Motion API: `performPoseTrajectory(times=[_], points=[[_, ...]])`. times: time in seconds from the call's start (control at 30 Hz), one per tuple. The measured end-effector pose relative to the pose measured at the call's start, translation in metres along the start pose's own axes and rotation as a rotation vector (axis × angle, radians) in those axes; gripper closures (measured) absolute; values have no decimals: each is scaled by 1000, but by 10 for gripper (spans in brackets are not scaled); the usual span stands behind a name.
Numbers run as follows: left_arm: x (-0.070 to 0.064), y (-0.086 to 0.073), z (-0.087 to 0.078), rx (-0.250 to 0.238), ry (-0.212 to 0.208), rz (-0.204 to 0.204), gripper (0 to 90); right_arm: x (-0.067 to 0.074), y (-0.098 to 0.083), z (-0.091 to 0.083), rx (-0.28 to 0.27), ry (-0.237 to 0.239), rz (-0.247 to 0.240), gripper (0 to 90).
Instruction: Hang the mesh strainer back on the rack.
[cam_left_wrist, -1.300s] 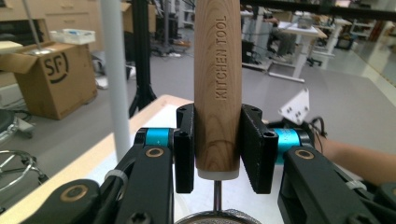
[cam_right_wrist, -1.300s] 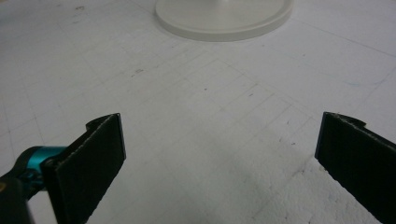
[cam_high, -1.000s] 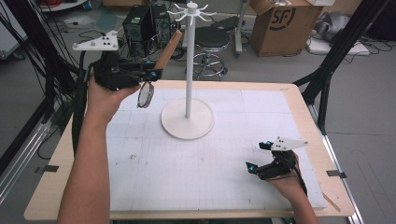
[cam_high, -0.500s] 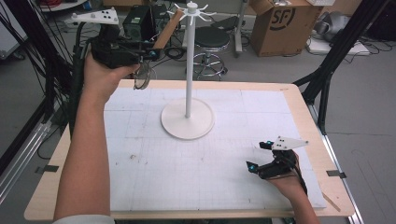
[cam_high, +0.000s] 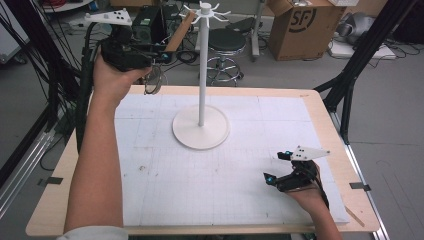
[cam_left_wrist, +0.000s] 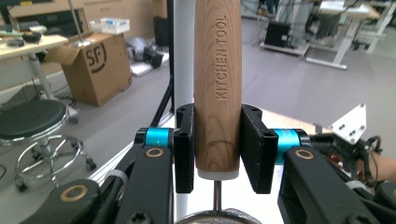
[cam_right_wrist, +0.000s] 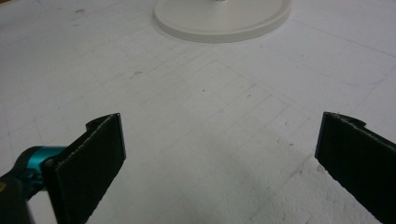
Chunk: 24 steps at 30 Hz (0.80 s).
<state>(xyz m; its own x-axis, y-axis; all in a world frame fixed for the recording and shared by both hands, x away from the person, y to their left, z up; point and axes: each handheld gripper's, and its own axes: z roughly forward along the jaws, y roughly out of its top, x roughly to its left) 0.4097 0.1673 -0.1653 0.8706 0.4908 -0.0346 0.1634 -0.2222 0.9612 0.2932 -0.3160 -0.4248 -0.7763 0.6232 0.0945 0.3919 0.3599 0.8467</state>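
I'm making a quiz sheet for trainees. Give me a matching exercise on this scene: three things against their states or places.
Things:
1. left gripper
2. right gripper
3. white stand

States or places:
A. jaws open, low over the white mat
B. upright on the mat, round base
C. clamped on a wooden handle

Pairs: 1-C, 2-A, 3-B

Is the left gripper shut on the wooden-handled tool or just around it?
Shut on it. In the left gripper view both black fingers press flat against the wooden handle of the left gripper, with no gap on either side.
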Motion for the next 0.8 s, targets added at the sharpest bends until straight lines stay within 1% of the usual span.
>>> performPoseTrajectory(times=[0.07, 0.1, 0.23, 0.27, 0.3, 0.37, 0.57, 0.7, 0.8], points=[[-1, 0, 2, 3, 4, -5, 686, 0, 0, 0, 2, 2, 1, 5], [-1, 0, 2, 7, 7, 0, 686, 0, 0, 0, 3, 2, 2, 5], [-2, 0, 0, -29, 5, -9, 686, 0, 0, -1, -2, 0, -2, 5], [-3, 1, -3, -36, 1, -2, 686, 0, 0, -1, -5, 1, 0, 5], [-4, 0, -4, -49, -7, -10, 686, 0, 0, -1, -5, 0, -2, 5], [-6, 0, -6, -40, -2, 8, 686, 0, 0, -1, -3, 2, 1, 5], [-11, 1, -9, -38, -6, 22, 686, 1, 1, 1, 2, 3, -4, 5], [-14, 2, -6, -35, -10, 32, 686, 1, 1, 0, -2, 3, -2, 5], [-15, 2, -2, -20, 3, 33, 686, 1, 1, 1, 1, 1, -5, 6]])
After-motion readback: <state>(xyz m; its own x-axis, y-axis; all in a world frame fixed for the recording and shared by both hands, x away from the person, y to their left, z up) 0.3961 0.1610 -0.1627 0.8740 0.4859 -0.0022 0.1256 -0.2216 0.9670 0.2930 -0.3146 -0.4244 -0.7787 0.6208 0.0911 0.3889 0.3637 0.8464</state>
